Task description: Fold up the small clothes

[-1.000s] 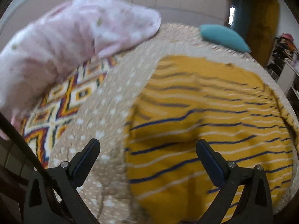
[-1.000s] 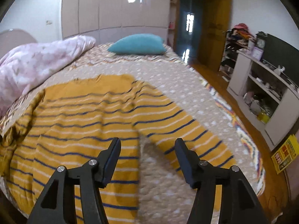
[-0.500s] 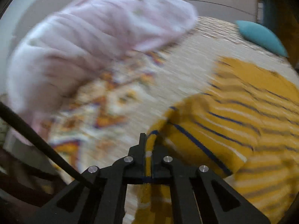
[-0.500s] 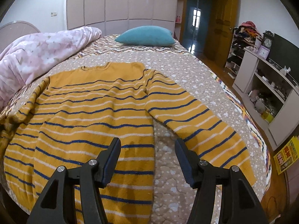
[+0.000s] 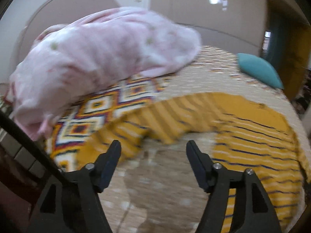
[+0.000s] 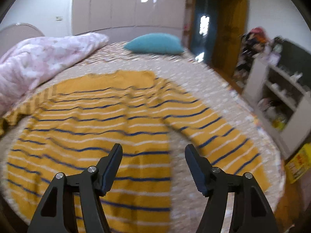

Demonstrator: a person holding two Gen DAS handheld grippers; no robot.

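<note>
Two views show one bed [image 6: 204,81] with the sweater [image 6: 101,120] spread on it, yellow with blue and white stripes.

Half a second ago the left hand-held gripper [image 5: 153,153] was clamped on the sweater's left sleeve [image 5: 161,124]; its jaws have just been opening and now stand apart with nothing between them, only bare bedspread beyond. The sleeve now lies on the bed in a curve, running from the shoulder out toward the left edge. The right hand-held gripper [image 6: 153,155] has also just been opening a little further; its jaws are apart and empty, hovering over the sweater's near hem by the gap between body and right sleeve [image 6: 219,134]. Both views are more blurred than before.

The sweater's body fills the middle of the bed. Its right sleeve ends near the bed's right edge, and the left cuff lies close to the left edge. Far of the collar there is open bedspread up to the cushion [image 6: 155,43]. The duvet [image 5: 101,58], pink, is heaped along the far left, just beside the left sleeve.

Only the right view shows the whole sweater, the shelves [image 6: 279,97] and door [image 6: 202,27] on the right. Only the left view shows the diamond-patterned border [image 5: 108,108] under the duvet.
</note>
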